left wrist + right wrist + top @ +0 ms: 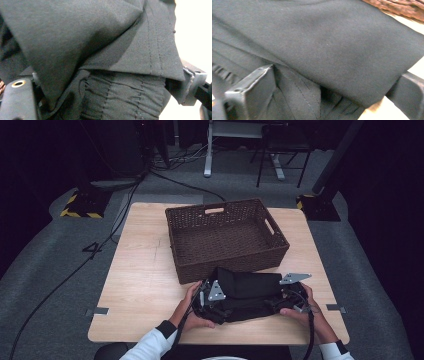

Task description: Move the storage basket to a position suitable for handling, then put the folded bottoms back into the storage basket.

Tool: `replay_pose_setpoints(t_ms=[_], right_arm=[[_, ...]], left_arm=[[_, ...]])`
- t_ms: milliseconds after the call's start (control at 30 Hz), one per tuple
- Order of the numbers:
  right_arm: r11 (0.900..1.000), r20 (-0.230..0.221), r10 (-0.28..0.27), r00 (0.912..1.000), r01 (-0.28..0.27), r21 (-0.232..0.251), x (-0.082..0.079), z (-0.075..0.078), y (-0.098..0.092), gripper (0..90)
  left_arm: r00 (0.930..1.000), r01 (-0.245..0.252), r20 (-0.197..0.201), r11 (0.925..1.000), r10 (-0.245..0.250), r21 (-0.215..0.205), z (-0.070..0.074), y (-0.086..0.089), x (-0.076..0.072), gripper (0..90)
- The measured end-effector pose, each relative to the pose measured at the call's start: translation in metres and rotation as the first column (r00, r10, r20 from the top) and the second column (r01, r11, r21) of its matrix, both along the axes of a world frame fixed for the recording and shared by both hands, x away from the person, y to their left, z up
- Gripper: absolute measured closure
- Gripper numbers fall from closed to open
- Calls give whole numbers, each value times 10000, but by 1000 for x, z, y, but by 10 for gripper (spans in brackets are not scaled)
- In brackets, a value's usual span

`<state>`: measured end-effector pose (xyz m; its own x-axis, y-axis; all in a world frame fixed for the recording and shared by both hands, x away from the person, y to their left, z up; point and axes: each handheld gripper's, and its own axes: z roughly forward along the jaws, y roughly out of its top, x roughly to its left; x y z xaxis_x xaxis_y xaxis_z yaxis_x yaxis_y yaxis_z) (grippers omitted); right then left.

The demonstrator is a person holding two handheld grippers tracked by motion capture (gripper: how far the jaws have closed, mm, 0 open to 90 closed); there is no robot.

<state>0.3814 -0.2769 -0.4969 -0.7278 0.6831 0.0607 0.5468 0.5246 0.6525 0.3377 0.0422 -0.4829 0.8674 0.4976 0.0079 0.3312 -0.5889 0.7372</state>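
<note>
on the near table edge (150, 285), just before an empty wicker basket (227, 237), both grippers, left (212, 296) and right (287, 292), clamp a half-folded black garment (247, 292), folding seemingly unfinished, not yet in the basket.

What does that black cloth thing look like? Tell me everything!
The black cloth is a folded garment of soft, matte fabric, with stitched seams and a gathered, stretchy-looking band. It lies on the wooden table, just in front of the brown woven basket. Both tongs, left and right, are at its ends.
</note>
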Motion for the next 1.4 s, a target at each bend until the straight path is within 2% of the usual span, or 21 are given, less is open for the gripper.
replay_pose_setpoints(t_ms=[33,67,133,167,200,233,300,367,400,467,600,733,800,833,967,1133,1200,1267,1400], right_arm=[[9992,28,391,9992,-391,62,0,1,3,71],[9982,29,590,9983,-590,124,0,1,5,100],[9955,-12,923,9957,-923,201,-1,3,7,163],[9955,-12,923,9957,-923,201,-1,3,7,163],[9932,-14,1117,9937,-1116,317,-2,3,8,216],[9932,-14,1117,9937,-1116,317,-2,3,8,216],[9902,-28,1332,9911,-1329,428,-3,4,8,280],[9855,-35,1583,9874,-1578,627,-4,4,11,374],[9855,-35,1583,9874,-1578,627,-4,4,11,374],[9804,-28,1815,9834,-1807,791,-5,4,14,448],[9730,-134,2057,9785,-2031,1095,-4,4,19,557],[9718,-100,2109,9775,-2086,1097,-4,5,22,614],[9717,-31,2116,9773,-2100,1084,-5,5,22,634],[9726,119,2078,9781,-2079,1037,-7,5,23,668],[9743,240,1997,9796,-2012,1013,-9,6,23,688],[9746,465,1983,9790,-2020,968,-11,6,23,708],[9755,604,1977,9784,-2024,866,-13,6,23,717],[9756,696,2006,9772,-2057,766,-14,7,23,722],[9787,1190,1964,9733,-2020,372,-20,13,24,739]], left_arm=[[9984,-404,-396,9992,403,-18,-5,3,4,108],[9968,-561,-553,9982,571,195,-9,1,7,41],[9958,-660,-619,9974,677,295,-12,1,8,6],[9958,-660,-619,9974,677,295,-12,1,8,5],[9961,-695,-500,9955,728,643,-14,-3,8,5],[9961,-695,-500,9955,728,643,-14,-3,8,5],[9943,-880,-535,9938,917,676,-15,-5,7,7],[9945,-892,-474,9927,932,810,-15,-5,5,31],[9945,-892,-474,9927,932,810,-15,-5,5,46],[9951,-906,-306,9915,938,931,-14,-3,5,90],[9944,-1037,-148,9921,1050,713,-14,2,5,223],[9965,-833,-7,9942,835,679,-11,6,5,311],[9969,-781,-35,9944,785,719,-10,7,4,351],[9978,-647,-121,9961,656,601,-9,9,5,362],[9985,-548,61,9961,545,693,-9,9,4,371],[9988,-458,204,9975,447,539,-9,10,3,372],[9982,-437,426,9979,417,481,-8,10,2,380],[9980,-440,471,9979,417,484,-8,10,2,387],[9955,-461,839,9984,433,323,-5,8,0,397]])
